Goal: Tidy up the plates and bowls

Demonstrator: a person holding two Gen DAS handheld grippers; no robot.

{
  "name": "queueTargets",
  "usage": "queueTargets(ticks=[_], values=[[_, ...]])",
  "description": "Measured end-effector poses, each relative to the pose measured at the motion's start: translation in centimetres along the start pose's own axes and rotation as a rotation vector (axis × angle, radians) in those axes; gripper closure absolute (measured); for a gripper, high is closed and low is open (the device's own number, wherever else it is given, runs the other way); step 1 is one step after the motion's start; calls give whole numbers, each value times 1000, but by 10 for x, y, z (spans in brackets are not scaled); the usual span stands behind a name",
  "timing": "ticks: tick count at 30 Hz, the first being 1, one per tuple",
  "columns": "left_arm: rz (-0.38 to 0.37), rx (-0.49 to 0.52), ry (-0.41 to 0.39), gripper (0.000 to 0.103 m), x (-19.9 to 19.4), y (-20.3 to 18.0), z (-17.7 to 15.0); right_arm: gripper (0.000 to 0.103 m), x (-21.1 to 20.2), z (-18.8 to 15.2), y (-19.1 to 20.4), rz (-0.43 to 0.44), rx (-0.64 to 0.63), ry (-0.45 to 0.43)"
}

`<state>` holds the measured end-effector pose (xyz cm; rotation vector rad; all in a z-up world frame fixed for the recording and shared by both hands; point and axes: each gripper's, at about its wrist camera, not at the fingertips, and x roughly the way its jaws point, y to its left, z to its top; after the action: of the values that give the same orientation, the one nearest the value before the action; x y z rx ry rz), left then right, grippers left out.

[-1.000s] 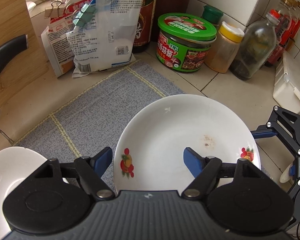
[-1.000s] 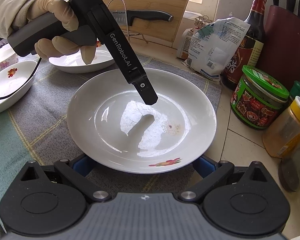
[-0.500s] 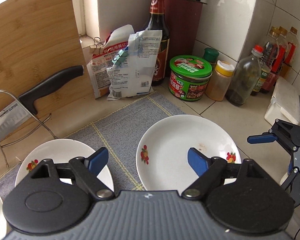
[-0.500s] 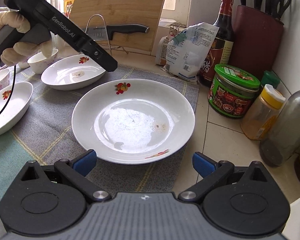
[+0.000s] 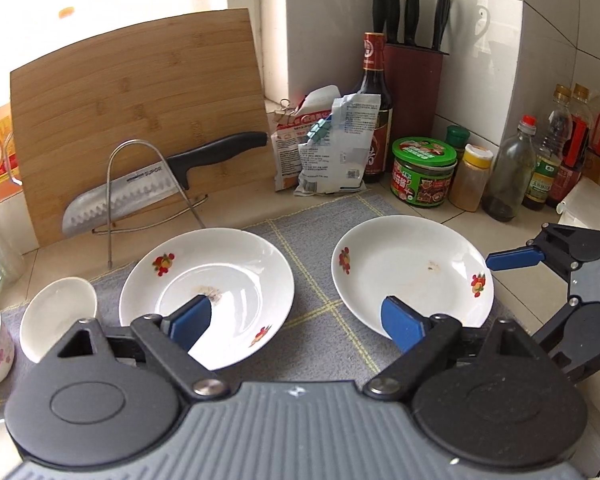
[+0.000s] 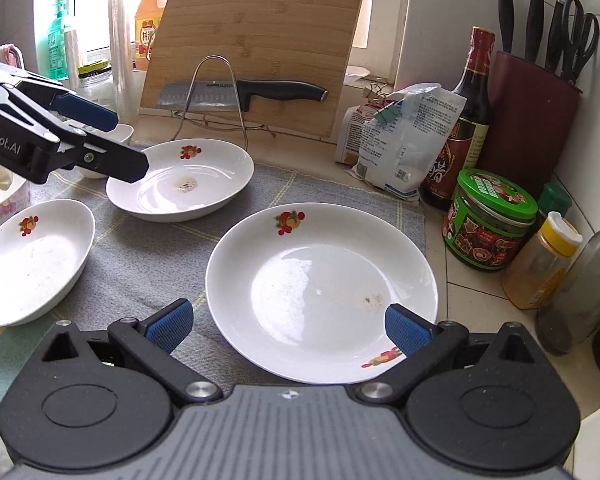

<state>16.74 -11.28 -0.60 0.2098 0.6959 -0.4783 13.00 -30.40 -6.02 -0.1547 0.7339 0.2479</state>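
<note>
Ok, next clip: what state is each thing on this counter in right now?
Right plate: flat on the mat, empty, small brown stain.
Left plate: flat on the mat, stained in the middle.
Side plate: on the mat, empty.
Knife: lying across the wire rack.
Cutting board: leaning upright.
Green-lidded jar: lid on.
Left hand-held gripper: open, jaws just widened, nothing between.
Right hand-held gripper: open, empty.

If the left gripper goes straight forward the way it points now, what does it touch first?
Probably the grey mat between the two plates; the left gripper is open and empty. Depth is unclear, so the left plate might be grazed.
</note>
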Motion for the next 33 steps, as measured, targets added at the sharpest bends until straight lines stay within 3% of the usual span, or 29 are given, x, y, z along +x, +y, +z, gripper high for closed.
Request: queueTargets(ticks=[6, 14, 27, 33], values=[[124, -74, -18, 10, -31, 13, -30, 0, 8, 9, 23, 96, -5, 1], [167, -85, -2, 10, -58, 23, -64, 0, 15, 18, 56, 189, -37, 8], [112, -53, 49, 10, -93, 70, -119, 0, 31, 27, 109, 187, 35, 64], [22, -12, 113, 10, -98, 94, -148, 0, 40, 23, 130, 177, 133, 117]])
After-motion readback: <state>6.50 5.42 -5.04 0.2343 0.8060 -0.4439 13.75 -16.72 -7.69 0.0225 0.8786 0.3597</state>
